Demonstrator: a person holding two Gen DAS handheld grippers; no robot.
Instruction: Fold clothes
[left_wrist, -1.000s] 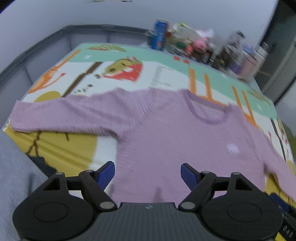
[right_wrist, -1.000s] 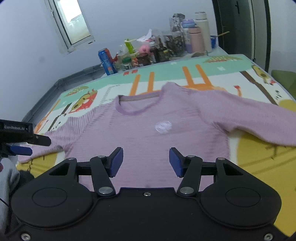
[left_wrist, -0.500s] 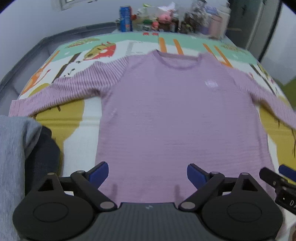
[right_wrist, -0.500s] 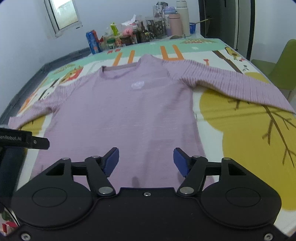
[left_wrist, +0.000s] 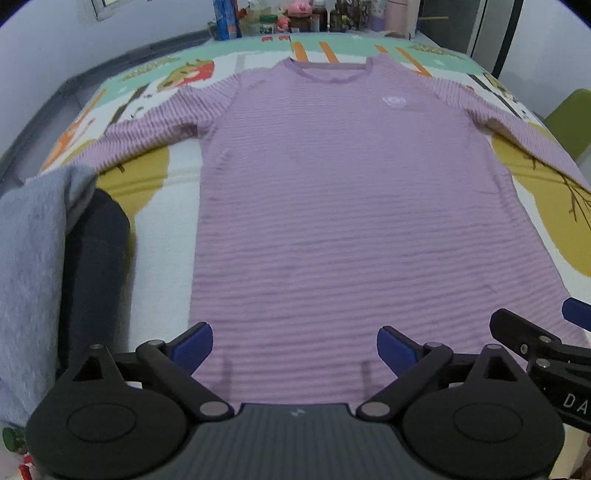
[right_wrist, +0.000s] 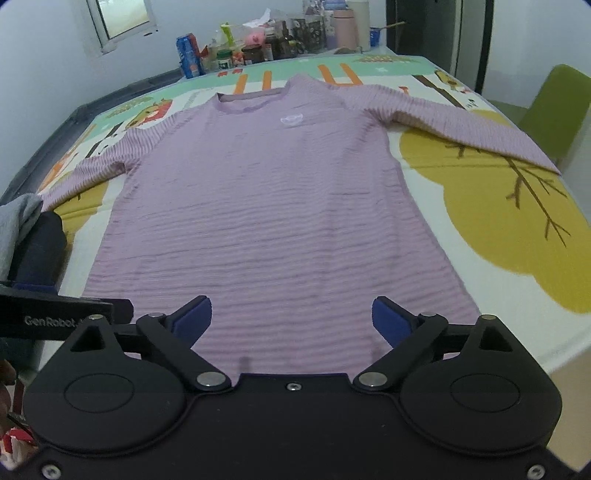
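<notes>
The lilac shirt's (left_wrist: 332, 206) lower hem is hidden behind the left claw (left_wrist: 295, 349), and likewise behind the right claw (right_wrist: 291, 321) in that claw's own view. Far beyond both claws, the clutter of bottles and cans (right_wrist: 266, 44) is too small to identify. Left of the left claw, a grey garment (left_wrist: 33, 266) is cut off by the picture's edge, and covers the shirt's left cuff.

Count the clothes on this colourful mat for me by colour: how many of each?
Purple: 1, the striped long-sleeved shirt spread flat
Grey: 1, a garment at the left edge
Dark navy or black: 1, a garment beside the grey one
Total: 3
</notes>
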